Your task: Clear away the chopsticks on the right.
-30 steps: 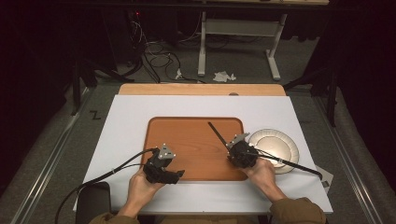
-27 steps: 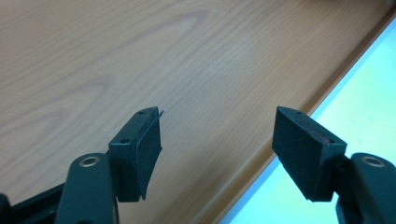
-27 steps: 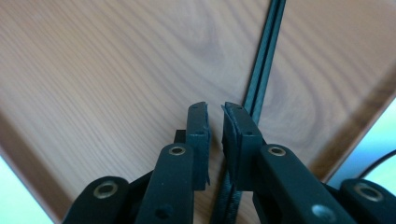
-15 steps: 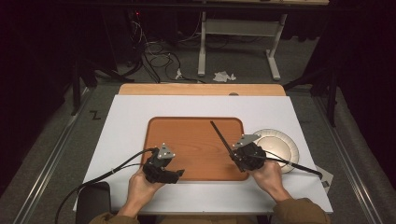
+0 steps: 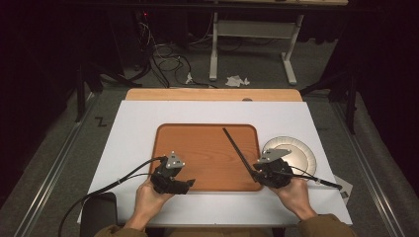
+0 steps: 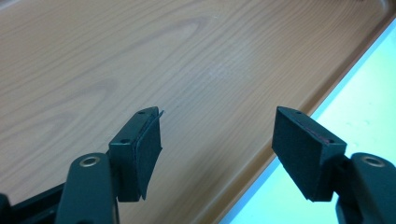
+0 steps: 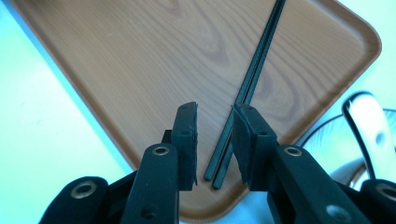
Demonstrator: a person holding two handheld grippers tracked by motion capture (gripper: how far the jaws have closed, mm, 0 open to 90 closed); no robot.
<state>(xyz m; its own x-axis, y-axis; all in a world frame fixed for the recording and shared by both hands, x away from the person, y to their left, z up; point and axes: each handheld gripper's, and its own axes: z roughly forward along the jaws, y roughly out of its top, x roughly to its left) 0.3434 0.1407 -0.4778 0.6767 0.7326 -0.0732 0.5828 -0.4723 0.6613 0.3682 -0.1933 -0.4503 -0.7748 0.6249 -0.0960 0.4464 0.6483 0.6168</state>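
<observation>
One white counter (image 5: 138,123) carries your rounded, wood-grain tray (image 5: 197,148) and a round pale plate (image 5: 301,153). Two slim black chopsticks (image 7: 261,56) lie flat on the tray; your right tool (image 7: 214,140), just opening, straddles them without pressing. Left tool (image 6: 215,149) gapes over bare tray.

Round plate (image 5: 296,154) just right of the tray; white sheet (image 5: 133,128).
</observation>
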